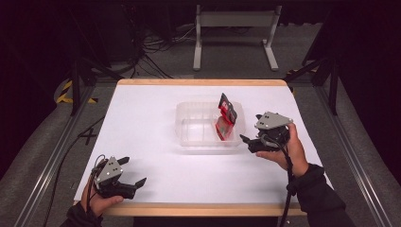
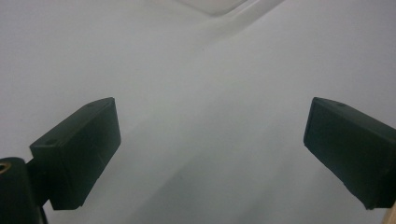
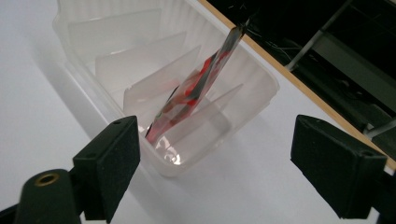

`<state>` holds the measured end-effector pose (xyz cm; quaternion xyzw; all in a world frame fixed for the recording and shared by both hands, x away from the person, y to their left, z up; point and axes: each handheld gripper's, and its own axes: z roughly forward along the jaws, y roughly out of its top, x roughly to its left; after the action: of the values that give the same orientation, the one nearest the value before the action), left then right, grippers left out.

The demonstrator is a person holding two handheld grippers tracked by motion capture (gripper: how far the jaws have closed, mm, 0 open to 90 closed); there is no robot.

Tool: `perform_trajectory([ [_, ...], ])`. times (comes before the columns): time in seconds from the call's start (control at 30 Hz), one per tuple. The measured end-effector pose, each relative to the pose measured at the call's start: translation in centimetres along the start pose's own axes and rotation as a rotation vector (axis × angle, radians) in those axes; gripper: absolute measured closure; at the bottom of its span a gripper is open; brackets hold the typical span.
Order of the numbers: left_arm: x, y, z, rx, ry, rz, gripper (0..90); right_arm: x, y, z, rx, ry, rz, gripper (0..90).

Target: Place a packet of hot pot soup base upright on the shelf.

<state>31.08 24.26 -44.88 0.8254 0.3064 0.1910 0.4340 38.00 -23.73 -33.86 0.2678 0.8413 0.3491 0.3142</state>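
A clear plastic container [image 1: 185, 138] with thin dividers sits in the middle of the white table [image 1: 142, 118]. A red and black packet [image 1: 227, 115] stands tilted in its right-hand slot, its top sticking out above the rim. My right gripper [image 1: 250, 128] is just right of the container, open, with nothing between its jaws. The right gripper view looks past the open right gripper [image 3: 215, 168] at the container [image 3: 81, 56] and the leaning packet [image 3: 196, 91]. Near the table's front left, my left gripper [image 1: 133, 171] is open over bare table, and the left gripper [image 2: 210, 149] holds nothing.
The table has a wooden edge [image 1: 203, 209] at front and back. Metal rails [image 1: 45, 165] run along both sides on the grey floor. A white metal stand [image 1: 234, 21] and loose cables [image 1: 151, 47] lie beyond the far edge.
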Motion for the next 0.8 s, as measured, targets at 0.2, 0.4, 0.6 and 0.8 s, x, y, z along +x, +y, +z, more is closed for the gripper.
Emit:
perform_trajectory([
  [0.2, -0.2, 0.0, 0.1, 0.011, 0.008, 0.016, 4.5, 0.1, -1.4, -0.6, 0.02, 0.003, -0.011, 16.8],
  [0.4, -0.2, 0.0, 0.2, 0.013, 0.01, 0.014, 4.5, 0.2, -3.1, -0.9, 0.076, -0.014, -0.038, 16.8],
  [0.6, -0.2, 0.0, 0.2, 0.016, 0.012, 0.017, 4.5, 0.7, -4.6, -1.4, 0.087, -0.025, -0.063, 16.8],
  [0.8, -0.2, 0.0, 0.2, 0.018, 0.012, 0.013, 4.5, 1.4, -6.4, -1.8, 0.066, -0.02, -0.067, 16.7],
])
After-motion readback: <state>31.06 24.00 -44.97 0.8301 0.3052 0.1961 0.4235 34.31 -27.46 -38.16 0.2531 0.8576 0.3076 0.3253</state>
